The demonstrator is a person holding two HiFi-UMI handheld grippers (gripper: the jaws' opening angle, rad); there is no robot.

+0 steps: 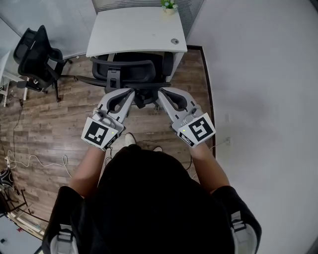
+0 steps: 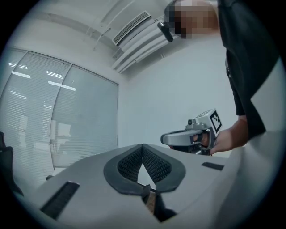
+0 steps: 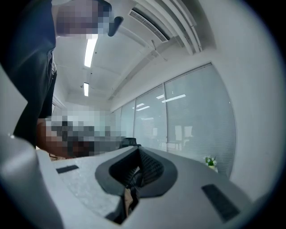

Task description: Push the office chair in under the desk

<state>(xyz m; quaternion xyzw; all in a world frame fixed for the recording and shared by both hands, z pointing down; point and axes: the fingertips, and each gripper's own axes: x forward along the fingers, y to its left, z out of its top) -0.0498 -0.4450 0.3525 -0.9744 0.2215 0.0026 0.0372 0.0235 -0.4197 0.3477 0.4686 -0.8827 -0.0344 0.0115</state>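
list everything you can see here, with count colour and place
desk: 1, white, top centre
office chair: 1, black, tucked in at the desk's near edge
spare chair: 1, black, left of the desk
plant: 1, green in a pale pot, desk's far edge
grommet: 1, grey, desk's near right corner
cables: a few, white, on the floor at left
floor: 1, brown wood, under everything
wall: 1, white, right side
air vent: 1, white, ceiling
left tongs: 1, grey, shut and empty, tip by the office chair's back
right tongs: 1, grey, shut and empty, tip by the office chair's back
person: 1, black top, bottom centre
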